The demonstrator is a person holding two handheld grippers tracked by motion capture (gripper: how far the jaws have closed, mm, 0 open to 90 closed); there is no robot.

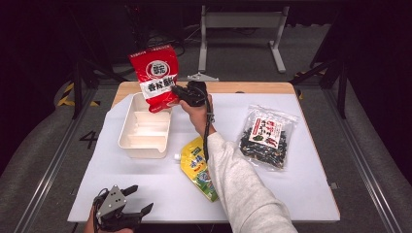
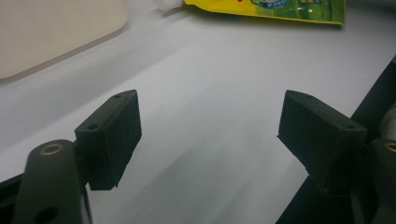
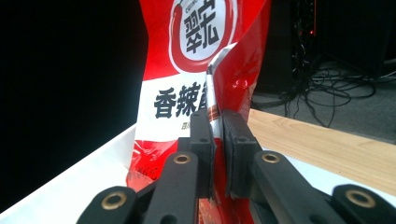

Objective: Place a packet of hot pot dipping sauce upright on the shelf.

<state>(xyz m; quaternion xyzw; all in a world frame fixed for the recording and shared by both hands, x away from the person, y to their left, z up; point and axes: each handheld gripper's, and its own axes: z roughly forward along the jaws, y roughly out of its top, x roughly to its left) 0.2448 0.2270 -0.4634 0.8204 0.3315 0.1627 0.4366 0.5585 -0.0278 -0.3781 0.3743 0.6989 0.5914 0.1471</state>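
A red and white snack bag (image 1: 155,77) hangs upright over the far end of the cream divided tray (image 1: 127,127). My right gripper (image 1: 176,93) is shut on the bag's right edge; in the right gripper view the two jaws pinch a fold of the red bag (image 3: 196,60) at my right gripper (image 3: 217,122). My left gripper (image 1: 138,199) rests at the table's front left corner, open, with nothing between its fingers. In the left gripper view my left gripper (image 2: 210,128) looks over bare white table, the tray's corner (image 2: 56,32) at upper left.
A yellow spouted pouch (image 1: 197,167) lies in front of the tray, also at the top of the left gripper view as the yellow pouch (image 2: 266,9). A clear bag of dark dried food (image 1: 265,136) lies at the right. The white mat (image 1: 145,184) covers a wooden table.
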